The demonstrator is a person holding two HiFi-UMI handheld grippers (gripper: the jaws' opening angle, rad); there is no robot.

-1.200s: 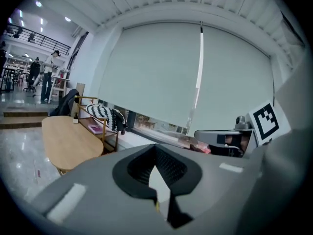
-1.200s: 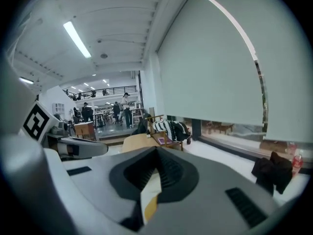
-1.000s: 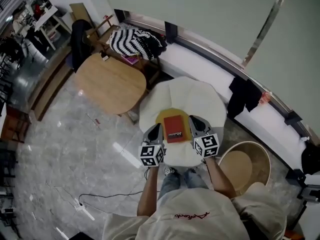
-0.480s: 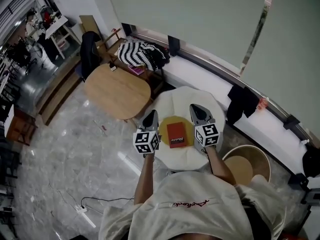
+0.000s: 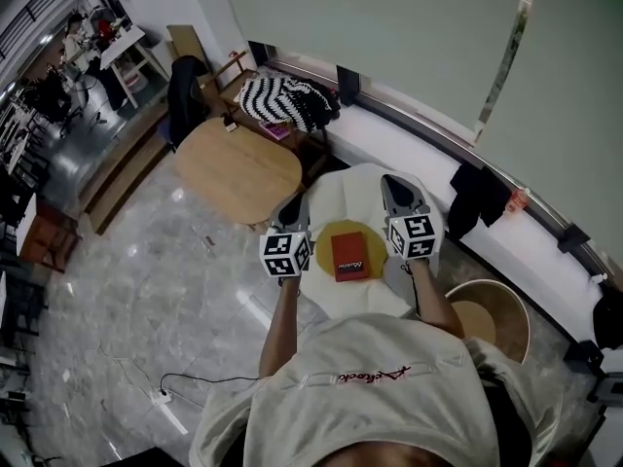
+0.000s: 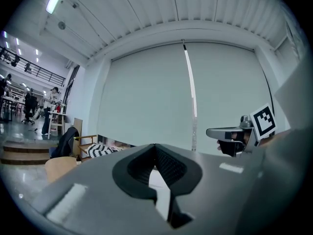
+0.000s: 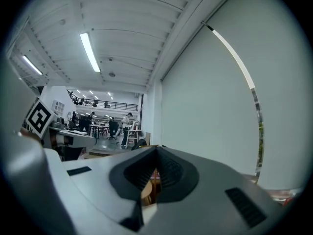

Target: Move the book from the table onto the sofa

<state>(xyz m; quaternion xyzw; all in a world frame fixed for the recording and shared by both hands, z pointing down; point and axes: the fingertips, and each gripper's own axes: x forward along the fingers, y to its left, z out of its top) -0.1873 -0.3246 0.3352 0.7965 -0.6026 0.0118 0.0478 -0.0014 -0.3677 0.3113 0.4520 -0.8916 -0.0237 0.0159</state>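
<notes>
A red book [image 5: 348,256] lies flat on a yellow round pad [image 5: 324,243] on a white scalloped seat [image 5: 360,188] in the head view. My left gripper [image 5: 295,205] hangs in the air to the book's left, jaws shut with nothing in them. To the book's right my right gripper [image 5: 392,181] is held up level, also shut and holding nothing. Neither touches the book. The left gripper view shows its jaws [image 6: 156,148] closed against a pale wall, with the right gripper [image 6: 230,132] beside. The right gripper view shows closed jaws [image 7: 156,153] and no book.
A round wooden table [image 5: 238,168] stands left of the white seat. Behind it a striped cloth [image 5: 287,100] lies on a wooden chair. A round wicker chair [image 5: 487,314] sits at the lower right. A dark garment [image 5: 477,197] hangs on the ledge. A cable [image 5: 195,382] trails on the marble floor.
Both grippers have risen from beside the book and now stand higher and farther apart. The book has stayed on the yellow pad.
</notes>
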